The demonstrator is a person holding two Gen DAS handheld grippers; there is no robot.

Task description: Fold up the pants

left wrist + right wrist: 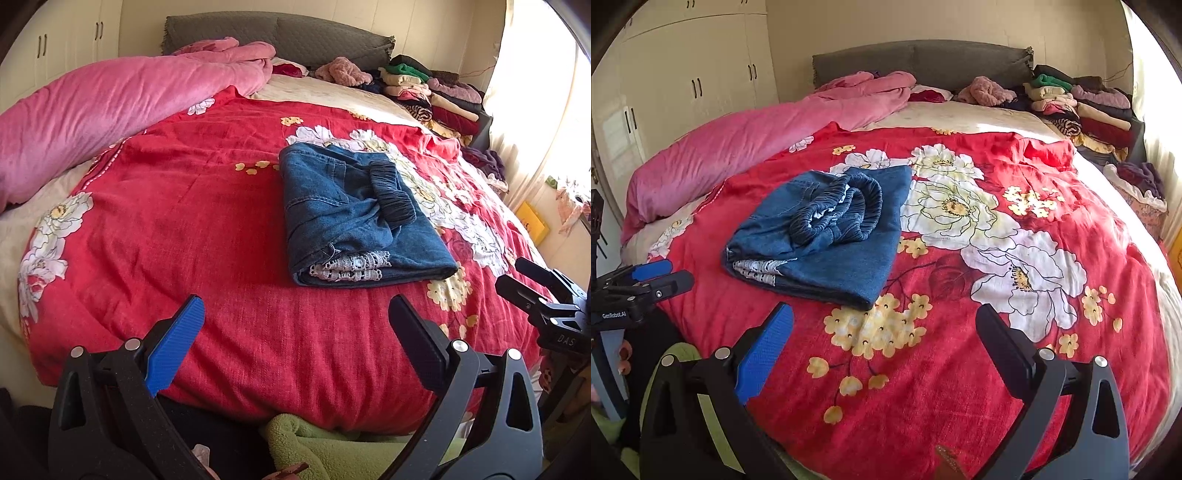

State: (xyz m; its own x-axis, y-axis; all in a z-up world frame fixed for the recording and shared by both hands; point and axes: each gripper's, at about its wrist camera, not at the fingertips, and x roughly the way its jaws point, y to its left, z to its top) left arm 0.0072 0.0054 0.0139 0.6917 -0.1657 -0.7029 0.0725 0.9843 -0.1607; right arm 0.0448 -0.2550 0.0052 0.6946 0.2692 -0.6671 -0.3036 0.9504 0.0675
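Left tongs [295,314]: spread wide, empty, hovering over the near edge of the red floral bedspread [207,229]; blue pad on the left finger, black pad on the right.
Pink duvet [92,114]: bunched far ahead and to the left of the left tongs, well apart from the work.
Pants [354,214]: blue denim, lying ahead of the left tongs and slightly right of their centre line; ahead and to the left of the right tongs.
Look of the pants: folded into a compact, roughly rectangular bundle; dark gathered elastic waistband [836,214] resting on top, looped and a little rumpled; white lace hem trim [351,267] peeking out at the end nearest the tongs; layers not perfectly flush there.
Right tongs [884,317]: likewise spread and empty, above bare bedspread, apart from the denim.
Stack of folded clothes [1082,107]: far ahead and right of both tongs, by the headboard.
Step in hand: folding judged essentially complete; both tools drawn clear of the bundle.
Next move, as a judgement: either nothing more, or a light tidy, tucking the waistband flat and squaring the lace end; would call for a shallow pinch on top layers only, so as not to drag the fold open.
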